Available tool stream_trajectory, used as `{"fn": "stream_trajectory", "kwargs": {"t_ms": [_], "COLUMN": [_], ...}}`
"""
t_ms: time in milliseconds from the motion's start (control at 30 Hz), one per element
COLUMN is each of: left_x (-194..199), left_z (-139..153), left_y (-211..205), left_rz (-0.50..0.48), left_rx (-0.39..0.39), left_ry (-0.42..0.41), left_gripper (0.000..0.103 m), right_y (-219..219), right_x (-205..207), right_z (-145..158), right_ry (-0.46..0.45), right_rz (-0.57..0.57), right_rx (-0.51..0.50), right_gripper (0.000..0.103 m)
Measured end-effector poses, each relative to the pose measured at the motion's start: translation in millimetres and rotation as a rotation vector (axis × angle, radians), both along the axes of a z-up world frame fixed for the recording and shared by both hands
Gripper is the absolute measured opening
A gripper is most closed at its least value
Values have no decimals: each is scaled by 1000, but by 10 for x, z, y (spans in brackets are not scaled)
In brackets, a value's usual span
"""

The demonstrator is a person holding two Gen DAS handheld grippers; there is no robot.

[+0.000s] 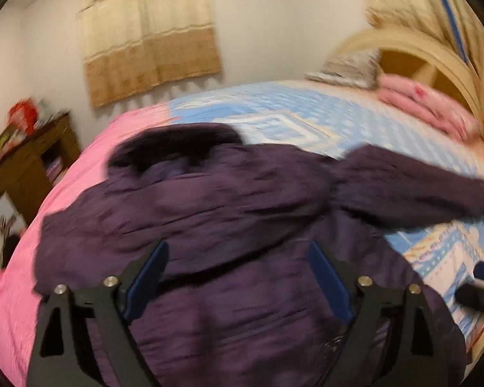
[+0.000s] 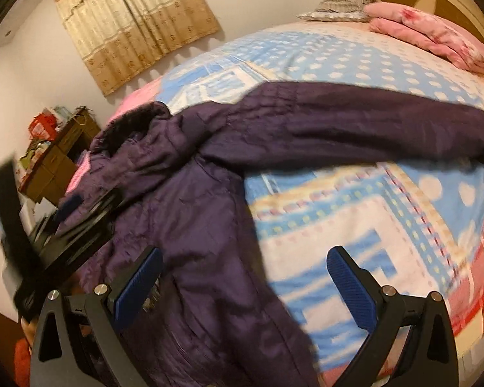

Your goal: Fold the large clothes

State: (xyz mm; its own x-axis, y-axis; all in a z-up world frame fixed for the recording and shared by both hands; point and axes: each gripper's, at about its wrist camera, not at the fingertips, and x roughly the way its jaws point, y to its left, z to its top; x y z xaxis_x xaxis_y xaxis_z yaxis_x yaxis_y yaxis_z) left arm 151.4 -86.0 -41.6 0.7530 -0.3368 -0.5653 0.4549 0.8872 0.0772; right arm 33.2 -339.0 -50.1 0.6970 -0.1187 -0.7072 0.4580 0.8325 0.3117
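Observation:
A dark purple padded jacket (image 1: 229,213) lies spread on the bed, its dark fur collar (image 1: 177,145) away from me and one sleeve (image 1: 413,187) stretched out to the right. My left gripper (image 1: 238,251) is open and empty, just above the jacket's body. My right gripper (image 2: 245,258) is open and empty over the jacket's right edge (image 2: 203,242), below the sleeve (image 2: 355,125). The left gripper shows blurred at the left of the right wrist view (image 2: 71,206). The right gripper shows at the right edge of the left wrist view (image 1: 480,283).
The bed has a blue patterned sheet (image 2: 355,213) and a pink cover (image 1: 80,174) at the left. Pink folded bedding (image 2: 435,38) and a grey pillow (image 2: 342,3) lie by the headboard. A brown cabinet (image 1: 32,167) stands left of the bed, under a curtain (image 1: 148,45).

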Motion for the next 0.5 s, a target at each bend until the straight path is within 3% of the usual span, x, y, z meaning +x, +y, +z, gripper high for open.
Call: {"fn": "stream_trajectory", "kwargs": {"t_ms": [67, 233, 400, 500], "left_x": [136, 663, 907, 948], "left_z": [51, 85, -166, -270], "left_y": [268, 846, 1052, 1160], "left_rz": [112, 414, 520, 566], "left_rx": [-13, 69, 125, 140], "left_ry": [-24, -34, 30, 49], "left_gripper": [95, 94, 91, 92], "right_y": [-33, -127, -191, -107], "right_x": [169, 860, 1787, 2213], "right_z": [118, 329, 195, 9], "right_ry": [-37, -122, -62, 24], "right_rz": [22, 73, 97, 113], "right_rx": [-5, -26, -39, -93], "right_gripper": [102, 102, 102, 101]}}
